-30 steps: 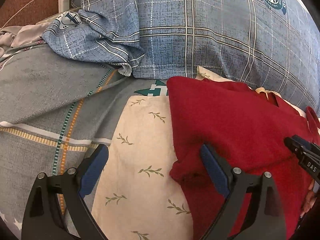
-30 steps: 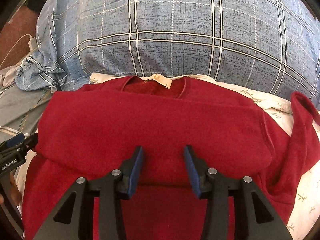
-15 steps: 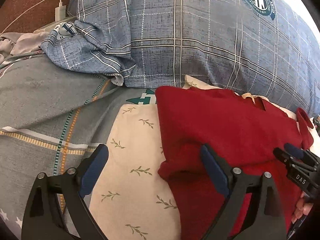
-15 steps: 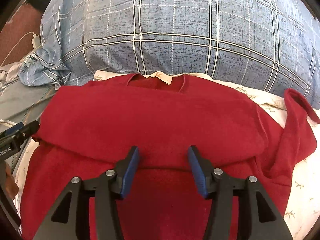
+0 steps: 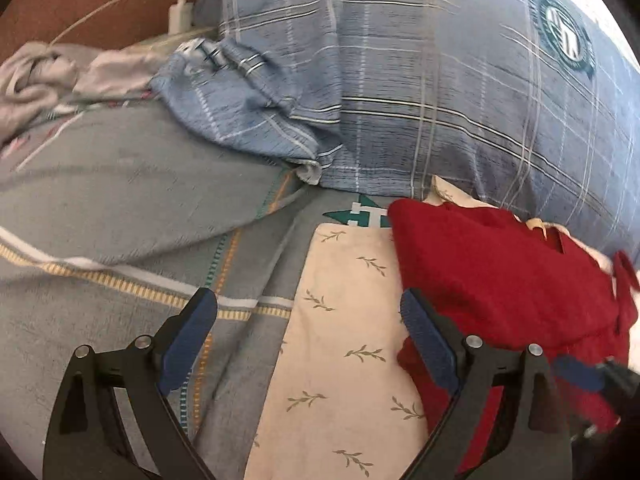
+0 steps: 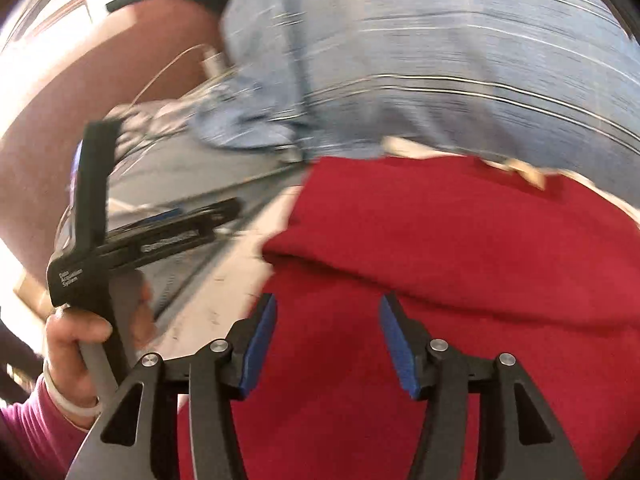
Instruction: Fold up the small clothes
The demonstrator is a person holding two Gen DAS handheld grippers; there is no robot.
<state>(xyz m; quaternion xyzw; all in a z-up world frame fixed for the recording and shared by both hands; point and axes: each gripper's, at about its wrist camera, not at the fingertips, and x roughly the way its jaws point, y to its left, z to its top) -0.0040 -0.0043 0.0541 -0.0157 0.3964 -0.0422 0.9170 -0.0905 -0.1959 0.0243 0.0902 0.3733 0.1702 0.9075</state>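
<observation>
Blue-padded jaws of the left hand-held gripper (image 5: 308, 316) gape wide and empty beside the red knit sweater (image 5: 500, 280); the right hand-held gripper (image 6: 328, 320) hangs half-spread above it. Beyond, the sweater lies part-folded on a cream leaf-print cloth (image 5: 340, 320), likely for clean folding, below the blue plaid pillow (image 5: 440, 80).

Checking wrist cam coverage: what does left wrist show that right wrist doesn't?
Left wrist only: the cream leaf-print cloth in full beside the red top, the grey striped bedding, and the pillow's round emblem.

Right wrist only: the person's left hand holding the left gripper's handle, plus a pink sleeve.

Both: red top, blue plaid pillow, white charger and cable, open fingers holding nothing.
</observation>
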